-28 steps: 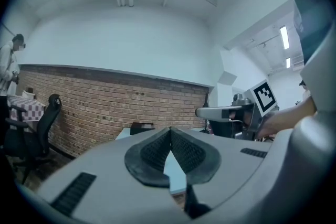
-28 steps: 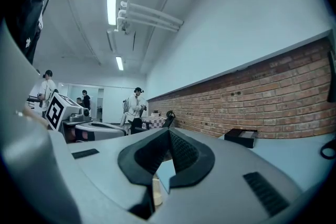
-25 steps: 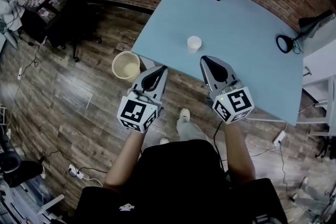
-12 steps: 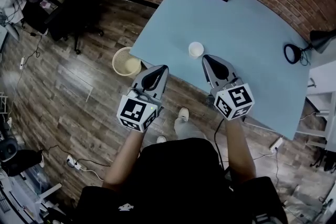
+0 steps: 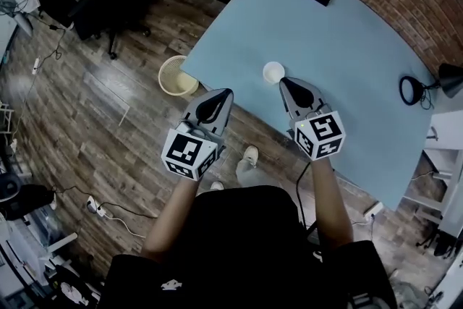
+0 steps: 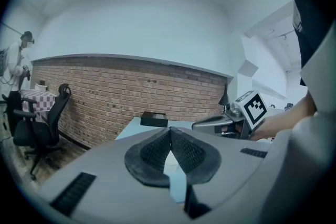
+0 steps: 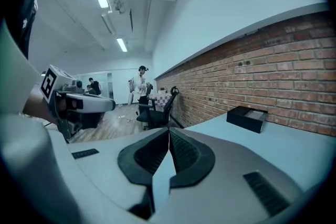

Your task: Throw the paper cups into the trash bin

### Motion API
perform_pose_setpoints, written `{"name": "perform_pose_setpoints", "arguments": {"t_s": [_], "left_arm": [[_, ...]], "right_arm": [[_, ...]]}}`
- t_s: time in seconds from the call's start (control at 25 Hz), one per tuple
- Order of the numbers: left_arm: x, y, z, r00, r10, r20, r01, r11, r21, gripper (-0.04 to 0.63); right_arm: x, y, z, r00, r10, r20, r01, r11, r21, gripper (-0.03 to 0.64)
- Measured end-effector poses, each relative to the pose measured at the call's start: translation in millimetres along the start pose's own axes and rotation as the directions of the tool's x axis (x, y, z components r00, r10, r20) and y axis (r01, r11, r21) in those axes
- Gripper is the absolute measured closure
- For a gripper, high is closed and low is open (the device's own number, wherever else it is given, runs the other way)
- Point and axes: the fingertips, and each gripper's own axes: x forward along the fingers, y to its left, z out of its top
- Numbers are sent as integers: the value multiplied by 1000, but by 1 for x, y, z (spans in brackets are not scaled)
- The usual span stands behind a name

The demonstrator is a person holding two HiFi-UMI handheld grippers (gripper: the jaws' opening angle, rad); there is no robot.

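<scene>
Both pairs of jaws are pressed together on nothing. The left gripper (image 6: 170, 129) hangs at the near edge of the light blue table (image 5: 347, 40), the right gripper (image 7: 168, 130) over it. The white paper cup (image 5: 273, 72) stands upright just beyond the right tip; the round cream trash bin (image 5: 177, 75) sits on the floor, left of the table

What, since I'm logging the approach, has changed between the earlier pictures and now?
The right gripper came closer to the paper cup; its tip is now just beside it. Nothing was gripped or released. Both it and the left gripper stay shut, empty; cup still upright on the table, trash bin on the floor.
</scene>
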Motion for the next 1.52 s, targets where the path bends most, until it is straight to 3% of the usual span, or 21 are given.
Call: {"name": "perform_pose_setpoints", "arguments": {"t_s": [0.24,0.52,0.64,0.76,1.16,1.32,1.52], "left_arm": [[-9,9,2,996,86,-15,-86,996,-4,586],[-21,20,-5,987,162,-21,-163,986,-22,586],[-27,24,-7,983,185,-13,-185,982,-31,586],[-30,30,-10,979,202,-11,-202,979,-42,586],[-50,57,-12,972,237,5,-236,970,-60,586],[-58,67,-14,972,235,8,-234,970,-66,586],[-61,74,-12,976,219,19,-217,974,-73,586]], "right_arm": [[21,-13,-31,990,42,-132,-48,998,-44,611],[47,-16,-66,957,87,-277,-130,982,-140,608],[56,-17,-83,934,85,-348,-160,968,-192,532],[63,-15,-96,907,76,-415,-192,950,-247,501],[92,-8,-138,811,-40,-583,-288,840,-459,459],[96,-9,-150,776,-123,-618,-313,776,-548,459],[98,-9,-164,728,-182,-661,-354,726,-589,460]]}}
